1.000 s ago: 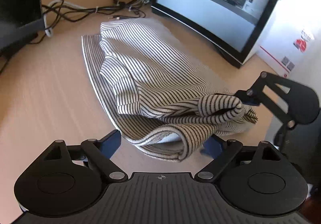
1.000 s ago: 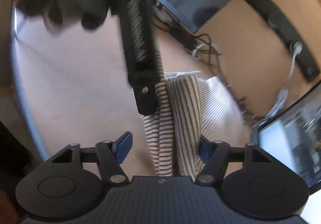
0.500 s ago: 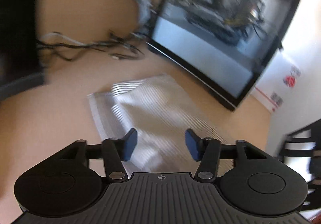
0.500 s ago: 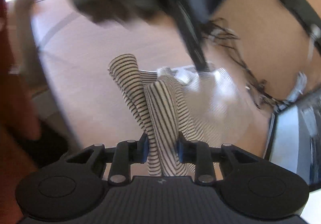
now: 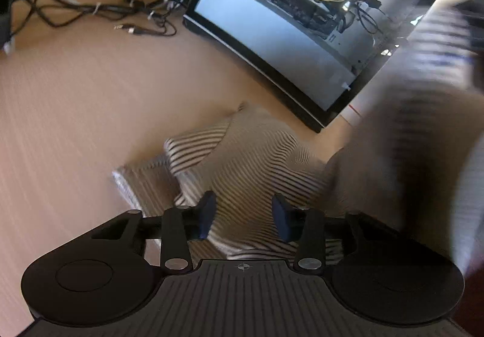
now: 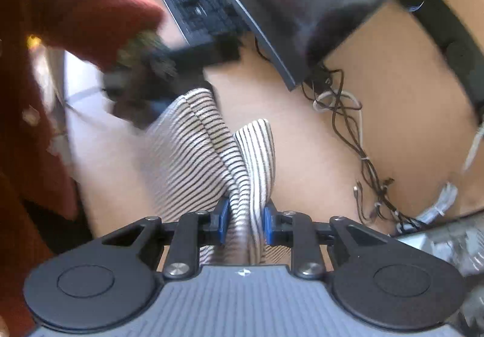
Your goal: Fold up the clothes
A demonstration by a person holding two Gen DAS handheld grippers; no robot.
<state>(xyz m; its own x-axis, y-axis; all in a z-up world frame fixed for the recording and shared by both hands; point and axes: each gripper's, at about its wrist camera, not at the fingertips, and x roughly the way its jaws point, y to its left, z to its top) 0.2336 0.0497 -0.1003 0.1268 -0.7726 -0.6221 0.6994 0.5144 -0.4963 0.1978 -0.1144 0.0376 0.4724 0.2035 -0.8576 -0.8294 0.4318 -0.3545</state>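
The left gripper (image 5: 242,217) hangs over the striped garment (image 5: 242,161), its blue pads apart with cloth showing between them but not pinched. The right gripper (image 6: 243,223) is clamped on a bunched ridge of the same striped garment (image 6: 193,155), lifting it off the wooden desk (image 5: 75,110). Part of the garment rests crumpled on the desk near the glass-sided computer case (image 5: 287,28); the rest rises, blurred, toward the right of the left wrist view.

The step in hand looks like a lift-and-carry for a fold, with only one side gripped (the left has nothing yet). Next, I judge, the left gripper should close on a free edge, so that both can spread the cloth flat before laying it over.

A second ago the garment lay heaped on the desk and the right pads stood open around it; half a second ago they had closed on it. The left gripper's gap has narrowed over that second, and the cable tangle (image 5: 90,9) now sits further off.
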